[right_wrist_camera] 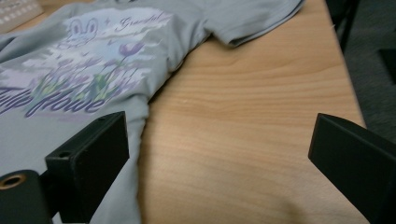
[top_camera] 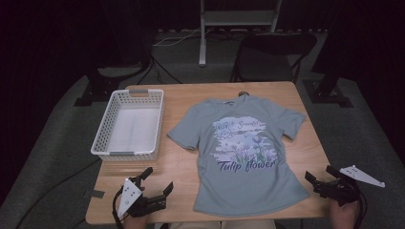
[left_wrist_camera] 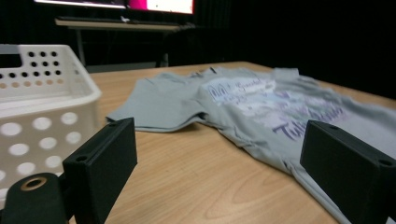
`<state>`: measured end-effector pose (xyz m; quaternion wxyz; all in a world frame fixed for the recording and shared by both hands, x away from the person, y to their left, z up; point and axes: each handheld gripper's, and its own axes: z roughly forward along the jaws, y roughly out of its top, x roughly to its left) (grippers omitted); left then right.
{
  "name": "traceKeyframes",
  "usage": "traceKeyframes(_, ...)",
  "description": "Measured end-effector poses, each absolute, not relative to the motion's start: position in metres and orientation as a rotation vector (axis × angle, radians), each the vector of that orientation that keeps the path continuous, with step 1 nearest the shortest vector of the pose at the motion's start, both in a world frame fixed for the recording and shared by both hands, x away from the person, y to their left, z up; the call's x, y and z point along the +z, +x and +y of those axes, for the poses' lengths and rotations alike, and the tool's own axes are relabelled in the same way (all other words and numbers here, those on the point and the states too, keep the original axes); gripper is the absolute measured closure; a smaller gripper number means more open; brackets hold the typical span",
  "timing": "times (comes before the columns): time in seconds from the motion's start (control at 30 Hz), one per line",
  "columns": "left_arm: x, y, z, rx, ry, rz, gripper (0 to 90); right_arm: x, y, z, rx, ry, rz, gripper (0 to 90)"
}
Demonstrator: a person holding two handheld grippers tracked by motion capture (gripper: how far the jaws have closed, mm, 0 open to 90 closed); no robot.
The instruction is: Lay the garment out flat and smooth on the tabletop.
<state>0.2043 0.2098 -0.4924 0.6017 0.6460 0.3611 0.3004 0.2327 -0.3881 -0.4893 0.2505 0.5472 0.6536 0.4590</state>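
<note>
the t-shirt (top_camera: 248, 148) lay flat in the middle of the worktop (top_camera: 179, 167), picture side up, ready to fold. the left claw (top_camera: 157, 180) and right claw (top_camera: 317, 172) waited wide open at the bottom corners, holding nothing. a white basket (top_camera: 102, 133) sat at the left.

A white perforated basket (top_camera: 129, 123) sits on the wooden worktop (top_camera: 179, 162), ahead of the left claw (top_camera: 157, 180) and well apart from the right claw (top_camera: 318, 174). Beyond the worktop's far edge, a dark folding chair (top_camera: 272, 55) stands on grey floor (top_camera: 62, 143).
</note>
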Motion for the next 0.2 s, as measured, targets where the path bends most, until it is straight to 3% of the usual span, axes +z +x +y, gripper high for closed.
traceKeyframes(0.2, -0.4930, 0.2008, 0.2071, 0.752, 1.485, 0.837, 12.1, -0.4891, 0.2296, -0.3893, 1.279, 1.463, 1.730, 4.5)
